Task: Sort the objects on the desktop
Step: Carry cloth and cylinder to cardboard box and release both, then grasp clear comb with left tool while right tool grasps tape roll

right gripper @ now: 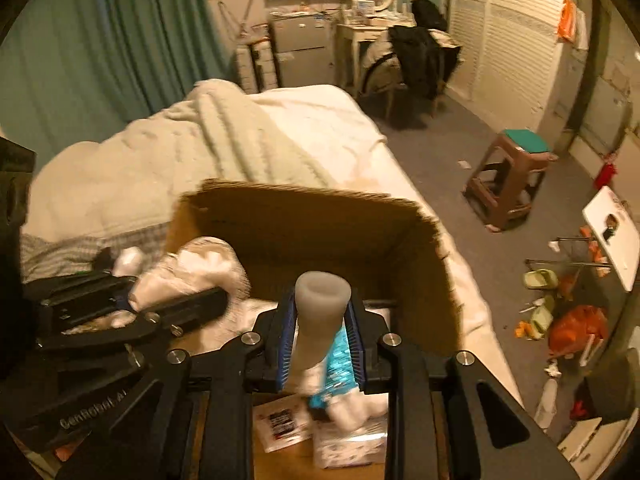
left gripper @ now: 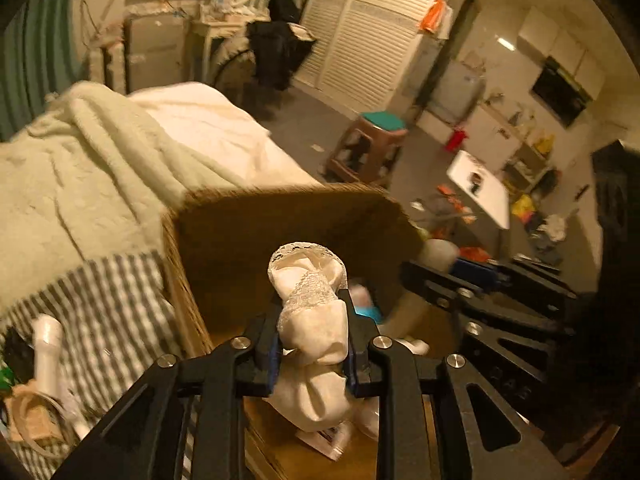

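Note:
My left gripper (left gripper: 312,320) is shut on a cream lace-trimmed cloth bundle (left gripper: 310,308) and holds it above the open cardboard box (left gripper: 280,216). My right gripper (right gripper: 318,320) is shut on a grey-white soft silicone tube (right gripper: 320,312) over the same box (right gripper: 304,216). The left gripper with its cloth shows at the left of the right wrist view (right gripper: 188,280). The right gripper shows at the right of the left wrist view (left gripper: 460,280). A teal packet (right gripper: 338,360), white packs (right gripper: 352,440) and a leaflet (right gripper: 280,424) lie inside the box.
The box stands on a bed with a cream blanket (left gripper: 80,160) and striped sheet (left gripper: 112,320). A white tube (left gripper: 48,352) and cables lie at the left. A brown stool (right gripper: 512,176), a small white table (right gripper: 612,236) and floor clutter (right gripper: 572,320) are at the right.

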Tool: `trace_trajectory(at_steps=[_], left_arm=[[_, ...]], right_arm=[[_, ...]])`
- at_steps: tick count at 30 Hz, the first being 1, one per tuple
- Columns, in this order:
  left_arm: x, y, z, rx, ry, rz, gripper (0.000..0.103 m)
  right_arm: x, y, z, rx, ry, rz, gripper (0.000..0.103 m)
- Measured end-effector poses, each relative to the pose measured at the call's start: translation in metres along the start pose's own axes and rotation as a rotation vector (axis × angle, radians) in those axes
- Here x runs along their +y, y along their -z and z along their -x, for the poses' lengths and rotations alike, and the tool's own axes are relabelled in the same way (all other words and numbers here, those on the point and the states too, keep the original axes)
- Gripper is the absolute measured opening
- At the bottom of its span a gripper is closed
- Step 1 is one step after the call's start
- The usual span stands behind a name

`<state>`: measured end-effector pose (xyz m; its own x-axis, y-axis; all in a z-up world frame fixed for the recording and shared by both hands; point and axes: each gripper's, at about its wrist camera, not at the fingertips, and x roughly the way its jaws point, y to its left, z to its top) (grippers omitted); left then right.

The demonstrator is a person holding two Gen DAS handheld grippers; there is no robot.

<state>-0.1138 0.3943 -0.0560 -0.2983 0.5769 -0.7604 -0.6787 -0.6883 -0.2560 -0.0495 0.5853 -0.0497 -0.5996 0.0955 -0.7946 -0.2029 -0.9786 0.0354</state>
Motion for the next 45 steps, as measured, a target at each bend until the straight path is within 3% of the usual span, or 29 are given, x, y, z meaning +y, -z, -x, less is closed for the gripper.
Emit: trace_trajectory(at_steps=[2, 3, 5, 8, 16, 25, 31, 35, 39, 45], left_arm=[[0.004, -0.005, -0.002, -0.004, -0.016, -0.006, 0.055], [0.009, -0.007, -0.001, -0.012, -0.029, 0.003, 0.064], [0.019, -0.010, 0.002, -0.016, -0.031, 0.016, 0.077], [0.030, -0.013, 0.007, -0.020, 0.015, 0.053, 0.083], [0.049, -0.012, 0.042, -0.032, 0.004, 0.068, 0.086], [0.128, 0.022, 0.113, -0.068, -0.210, 0.141, 0.087], [0.186, 0.084, 0.165, -0.055, -0.390, 0.200, 0.087], [0.220, 0.142, 0.182, 0.006, -0.443, 0.276, 0.087], [0.238, 0.197, 0.178, 0.070, -0.442, 0.345, 0.087], [0.234, 0.247, 0.154, 0.116, -0.384, 0.332, 0.087]], right_arm=[[-0.004, -0.002, -0.007, 0.011, 0.037, 0.004, 0.032], [-0.006, -0.004, -0.011, 0.021, 0.047, 0.000, 0.041], [-0.010, -0.007, -0.018, 0.033, 0.062, -0.024, 0.050], [-0.015, -0.010, -0.022, 0.034, 0.076, -0.047, 0.064], [0.006, -0.019, -0.007, -0.012, 0.071, -0.021, 0.066], [0.069, -0.019, 0.038, -0.083, -0.057, 0.038, 0.068], [0.136, 0.006, 0.050, -0.077, -0.186, 0.134, 0.069], [0.183, 0.033, 0.045, -0.023, -0.266, 0.212, 0.069], [0.228, 0.067, 0.029, 0.040, -0.316, 0.304, 0.069], [0.271, 0.105, 0.000, 0.118, -0.344, 0.389, 0.069]])
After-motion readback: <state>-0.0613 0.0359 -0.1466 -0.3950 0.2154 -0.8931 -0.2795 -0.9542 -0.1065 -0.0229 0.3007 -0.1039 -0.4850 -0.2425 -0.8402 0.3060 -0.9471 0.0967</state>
